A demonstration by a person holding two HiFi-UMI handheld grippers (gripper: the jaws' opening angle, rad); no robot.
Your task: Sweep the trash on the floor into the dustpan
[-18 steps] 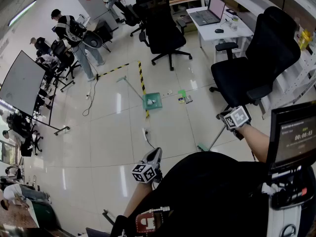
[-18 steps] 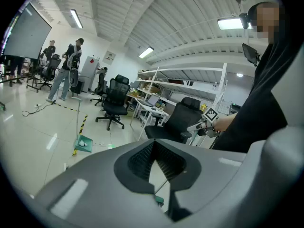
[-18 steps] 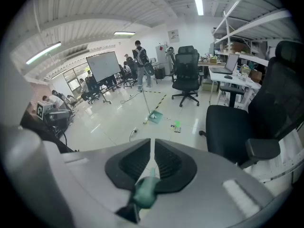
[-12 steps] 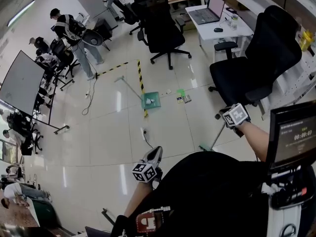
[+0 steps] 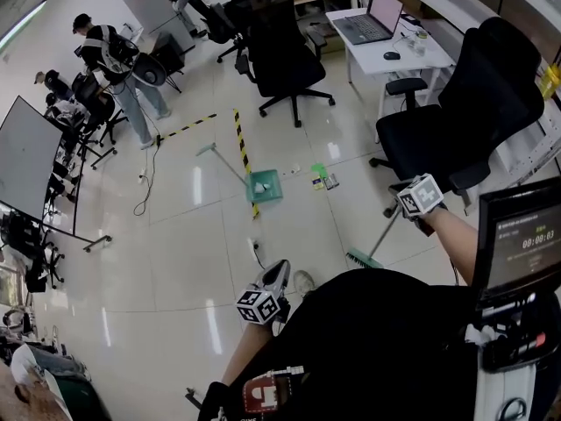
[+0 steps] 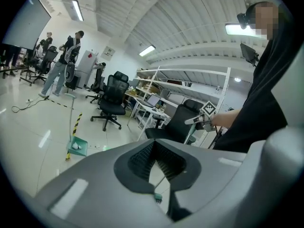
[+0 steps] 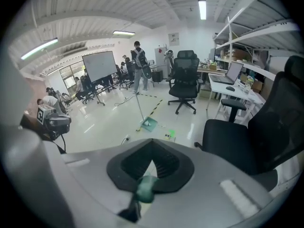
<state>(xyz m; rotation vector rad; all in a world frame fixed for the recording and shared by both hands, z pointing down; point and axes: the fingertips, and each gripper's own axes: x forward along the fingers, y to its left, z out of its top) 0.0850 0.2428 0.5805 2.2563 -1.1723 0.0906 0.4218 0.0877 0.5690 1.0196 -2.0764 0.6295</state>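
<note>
Right gripper [image 7: 148, 174]: fingers [image 7: 130, 163] clamped tight on the green broom [image 5: 359, 258] handle, with the bristle head low by your feet. Left gripper [image 6: 157, 169]: fingers [image 6: 140, 158] drawn together, nothing in them.

Dustpan [image 5: 265, 185] sits well ahead on the striped tape [image 5: 238, 134], with a white scrap inside. Trash [image 5: 324, 179], a green scrap and small packets, lies just right of it, well apart from the bristles.

Likely best: step closer, set the bristles on the far side of the packets, and pull short, low strokes toward the pan. Keep the pan from skidding.

Dustpan [image 5: 265, 185] teal-green; broom [image 5: 361, 258] bristles green, handle grey; floor tape [image 5: 241, 143] yellow-black striped; office chairs [image 5: 280, 60] black; floor [image 5: 175, 235] glossy off-white tile.
</note>
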